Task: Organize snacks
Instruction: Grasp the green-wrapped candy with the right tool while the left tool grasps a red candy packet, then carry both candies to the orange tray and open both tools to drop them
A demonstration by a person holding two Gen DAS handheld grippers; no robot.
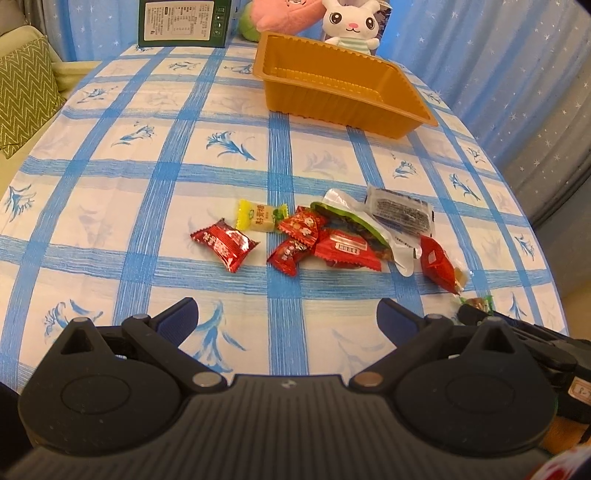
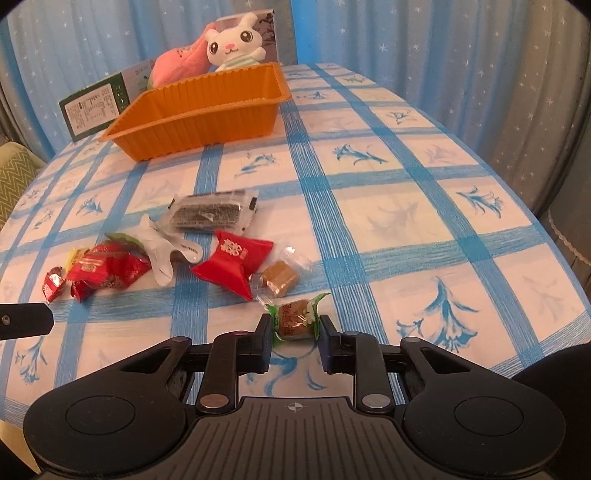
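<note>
My right gripper pinches a green-wrapped candy just above the table; my left gripper hangs wide open near the snack pile; the orange tray sits well beyond.

The green box is cut off by the top edge of the left wrist view, and its small print cannot be read. The pink plush and the white rabbit toy are cropped there too, the rabbit's lower body hidden behind the orange tray. In the right wrist view, the yellow candy is largely covered by red wrappers.
</note>
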